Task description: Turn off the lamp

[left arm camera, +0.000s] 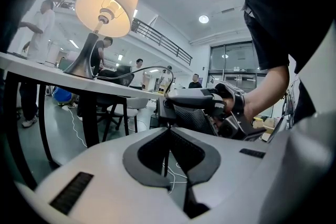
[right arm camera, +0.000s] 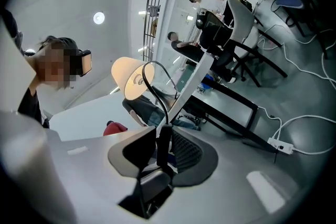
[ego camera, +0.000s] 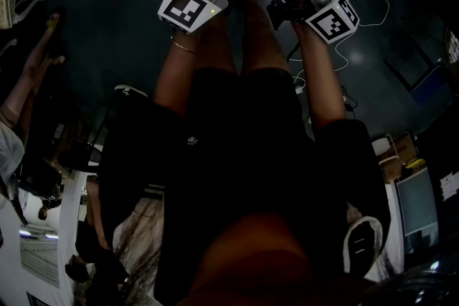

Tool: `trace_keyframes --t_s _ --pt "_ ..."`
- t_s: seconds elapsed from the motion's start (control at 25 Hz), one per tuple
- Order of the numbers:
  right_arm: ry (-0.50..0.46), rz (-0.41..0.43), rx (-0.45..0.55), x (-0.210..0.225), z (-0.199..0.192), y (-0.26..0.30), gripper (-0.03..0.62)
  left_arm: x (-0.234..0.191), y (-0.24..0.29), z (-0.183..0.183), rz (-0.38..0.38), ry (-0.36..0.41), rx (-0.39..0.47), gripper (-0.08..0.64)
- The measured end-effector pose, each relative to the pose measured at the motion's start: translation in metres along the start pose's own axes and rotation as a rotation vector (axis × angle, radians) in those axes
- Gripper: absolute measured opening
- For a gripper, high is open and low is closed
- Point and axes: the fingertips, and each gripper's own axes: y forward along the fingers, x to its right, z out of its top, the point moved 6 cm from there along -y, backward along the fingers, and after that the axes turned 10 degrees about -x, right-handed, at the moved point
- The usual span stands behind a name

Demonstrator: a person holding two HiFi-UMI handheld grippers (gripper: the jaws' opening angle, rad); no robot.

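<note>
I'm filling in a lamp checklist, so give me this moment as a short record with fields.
lamp: lit, standing on the table
cord: hangs from the lamp, carries an inline switch
right gripper: jaws closed on the inline switch
left gripper: jaws shut on the cord
task: lamp not yet off

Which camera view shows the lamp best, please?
The left gripper view: the lamp stands lit on the table, shade and base clear. The right gripper view shows only its glowing shade, small and tilted. The head view does not show it.
</note>
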Motion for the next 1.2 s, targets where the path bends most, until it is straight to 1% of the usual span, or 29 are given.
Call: trace_keyframes --t_s 0.72,0.8,0.84,1.0,1.2 --pt "0.021 -0.001 0.001 0.0018 -0.0042 0.0002 0.084 0.0014 0.0002 -0.0069 -0.006 0.007 -0.014 0.017" --pt "0.027 0.001 0.005 0.0021 -0.0042 0.0003 0.083 0.0005 0.0006 -0.0068 0.003 0.010 -0.018 0.017" --pt "0.030 0.003 0.007 0.0021 -0.0039 0.0002 0.063 -0.0001 0.0009 -0.0063 0.011 0.011 -0.020 0.017" --pt "-0.001 0.013 -0.004 -0.0008 -0.0025 0.0004 0.063 0.0011 0.0005 -0.0053 0.001 0.008 -0.013 0.017" --pt "0.014 0.011 -0.003 0.0014 -0.0031 0.0012 0.063 -0.0002 0.0014 -0.0053 0.004 0.000 -0.016 0.017"
